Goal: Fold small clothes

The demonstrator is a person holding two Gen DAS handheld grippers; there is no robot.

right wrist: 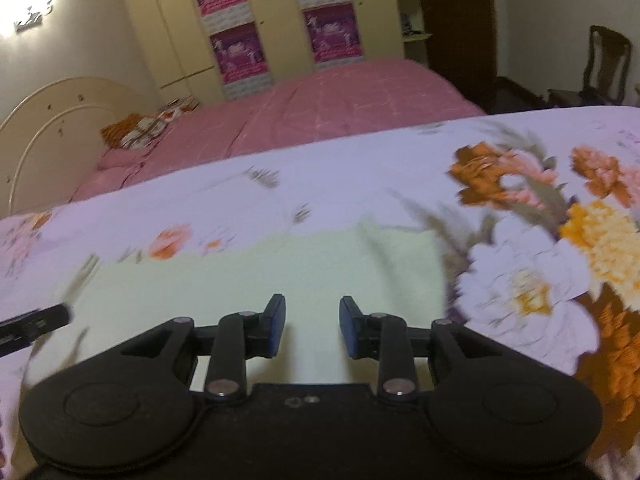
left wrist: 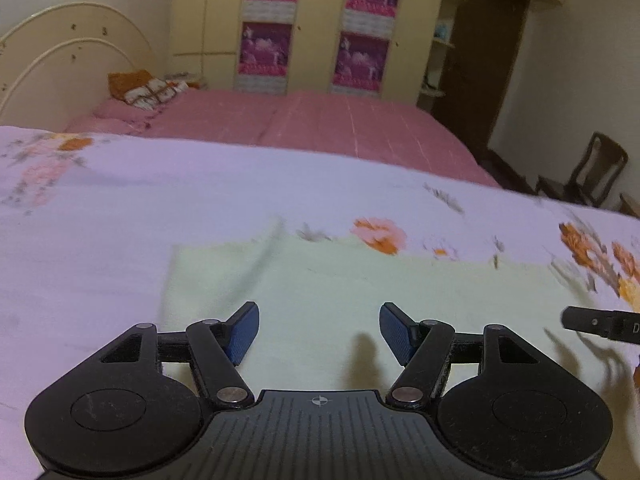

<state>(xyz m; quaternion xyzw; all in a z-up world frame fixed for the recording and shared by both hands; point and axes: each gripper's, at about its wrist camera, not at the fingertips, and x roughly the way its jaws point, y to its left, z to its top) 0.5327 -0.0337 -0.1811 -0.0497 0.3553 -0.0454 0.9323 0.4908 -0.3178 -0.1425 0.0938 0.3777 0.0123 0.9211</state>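
A pale green cloth [left wrist: 320,276] lies flat on a floral sheet [left wrist: 100,200]; it also shows in the right wrist view [right wrist: 260,276]. My left gripper [left wrist: 319,320] is open and empty, just above the cloth's left part. My right gripper [right wrist: 312,316] is open and empty, above the cloth's right part. The right gripper's finger shows at the right edge of the left wrist view [left wrist: 592,322]. The left gripper's finger shows at the left edge of the right wrist view [right wrist: 36,322].
The floral sheet [right wrist: 520,220] covers the near surface. Behind it is a bed with a pink cover [left wrist: 320,124], a cream headboard [left wrist: 60,60], wardrobes with purple posters [left wrist: 312,28] and a wooden chair [left wrist: 588,172].
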